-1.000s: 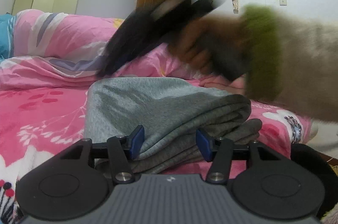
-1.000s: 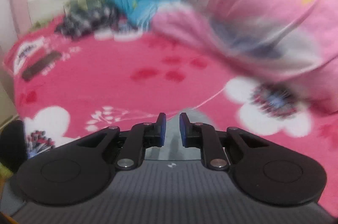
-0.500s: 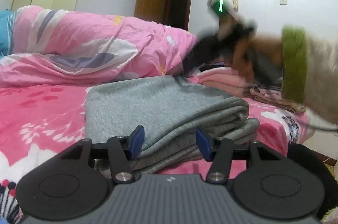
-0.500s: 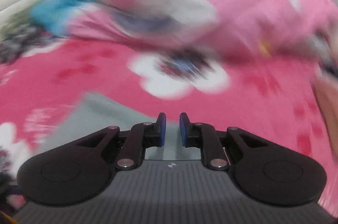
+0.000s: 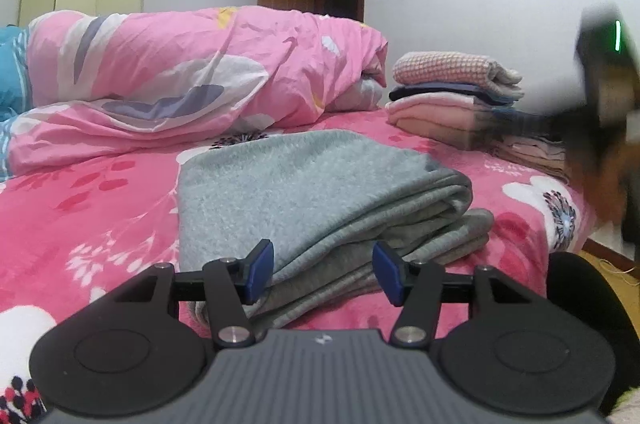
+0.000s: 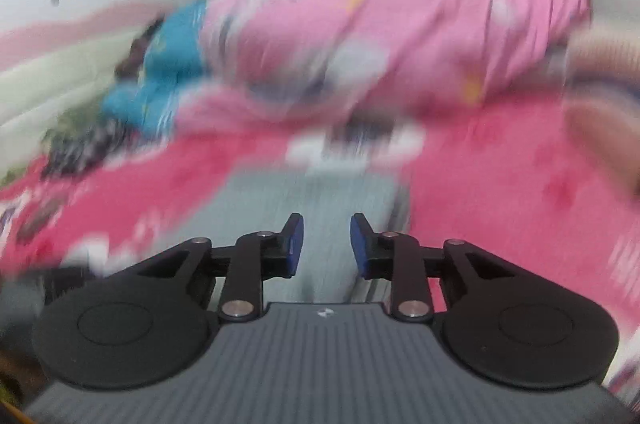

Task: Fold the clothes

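Note:
A folded grey garment (image 5: 304,192) lies on the pink floral bedsheet (image 5: 80,208). My left gripper (image 5: 325,272) is low at the garment's near edge. Its jaws are opening, the grey folds lie between the blue pads (image 5: 262,270), and the pads do not press on them. In the blurred right wrist view my right gripper (image 6: 326,244) hovers over the same grey garment (image 6: 320,200). Its jaws are opening with nothing between them. In the left wrist view, the right hand's tool (image 5: 604,76) is a blur at the right edge.
A rolled pink duvet (image 5: 200,64) lies along the back of the bed, with a blue pillow (image 5: 10,72) at its left. A stack of folded clothes (image 5: 452,92) sits at the back right. The bed's edge (image 5: 580,224) drops off on the right.
The right hand swept from above the grey garment to the far right edge of the left wrist view. Its jaws went from nearly shut to parted. The left wrist view rose slightly.

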### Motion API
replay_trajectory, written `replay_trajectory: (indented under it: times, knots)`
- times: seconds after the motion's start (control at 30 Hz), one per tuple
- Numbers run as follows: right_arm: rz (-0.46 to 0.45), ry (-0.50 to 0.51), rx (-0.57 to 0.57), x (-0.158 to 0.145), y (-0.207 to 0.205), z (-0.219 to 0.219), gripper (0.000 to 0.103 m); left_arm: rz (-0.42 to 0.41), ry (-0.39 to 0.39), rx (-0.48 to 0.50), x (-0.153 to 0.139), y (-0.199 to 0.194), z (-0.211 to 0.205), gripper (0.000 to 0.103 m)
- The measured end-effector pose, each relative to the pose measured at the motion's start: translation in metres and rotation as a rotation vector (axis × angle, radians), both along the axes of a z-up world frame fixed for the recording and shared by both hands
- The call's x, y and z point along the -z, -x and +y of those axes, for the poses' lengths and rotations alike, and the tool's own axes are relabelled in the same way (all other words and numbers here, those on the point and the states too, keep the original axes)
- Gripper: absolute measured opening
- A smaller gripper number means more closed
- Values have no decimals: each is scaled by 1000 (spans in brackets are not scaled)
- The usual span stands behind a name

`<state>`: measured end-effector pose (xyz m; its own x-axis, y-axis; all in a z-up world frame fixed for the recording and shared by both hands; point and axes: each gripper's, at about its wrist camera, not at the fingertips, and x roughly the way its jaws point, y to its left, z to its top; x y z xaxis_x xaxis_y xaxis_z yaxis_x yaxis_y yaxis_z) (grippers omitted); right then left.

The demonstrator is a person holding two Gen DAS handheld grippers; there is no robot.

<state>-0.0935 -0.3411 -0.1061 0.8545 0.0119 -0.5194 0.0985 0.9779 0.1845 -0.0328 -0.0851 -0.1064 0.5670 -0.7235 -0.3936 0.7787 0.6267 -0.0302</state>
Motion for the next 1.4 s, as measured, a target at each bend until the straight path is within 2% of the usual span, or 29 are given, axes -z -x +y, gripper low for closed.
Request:
replay_trajectory:
  times: [0.03,0.07,0.17,0.23,0.3,0.33,0.4,0.5,0.63,0.7,0.77,0.8,0.9,0.97,1.13,1.23,1.37,1.4]
  knots:
    - [-21,-8,16,14,2,4,26,3,-5,-5,-2,1,-1,57]
    - [-39,-32,32,13,9,3,26,3,-12,-8,-5,1,-1,57]
    - [-110,-87,84,-6,32,-3,26,-39,-29,-6,-17,8,0,58]
    - [-165,-80,92,-10,45,-1,26,-65,-21,-1,-26,12,0,60]
    - [-104,-127,70,12,35,1,27,-70,10,1,-33,12,-3,62]
    - [-75,-173,72,29,27,0,27,-52,30,1,-36,10,-7,62]
    - [-106,-222,85,42,34,0,27,-21,49,4,-38,3,-18,62]
    - [-108,-340,94,28,44,-15,27,21,49,11,-37,-9,-41,62]
    - [-167,-486,147,13,41,-55,28,99,-46,17,-20,-26,-64,62]
    - [-167,-541,143,16,27,-69,29,152,-26,9,-13,-31,-61,62]
    - [-89,-586,113,28,5,-70,30,186,1,1,-9,-35,-58,62]
    - [-56,-601,86,34,3,-66,25,198,8,-4,-8,-37,-57,62]
    - [-56,-538,56,34,28,-43,24,199,-18,-11,-6,-41,-62,62]
    - [-55,-551,48,32,43,-40,24,196,-26,-9,-6,-41,-63,62]
    - [-110,-613,85,27,40,-57,24,202,-30,-11,-8,-43,-63,62]
    - [-76,-586,79,33,29,-54,24,206,-30,-30,-14,-46,-65,61]
    - [-83,-488,85,26,50,-40,26,167,-19,-29,-37,-58,-77,61]
    - [-95,-490,90,25,54,-41,26,158,-33,-14,-44,-64,-88,62]
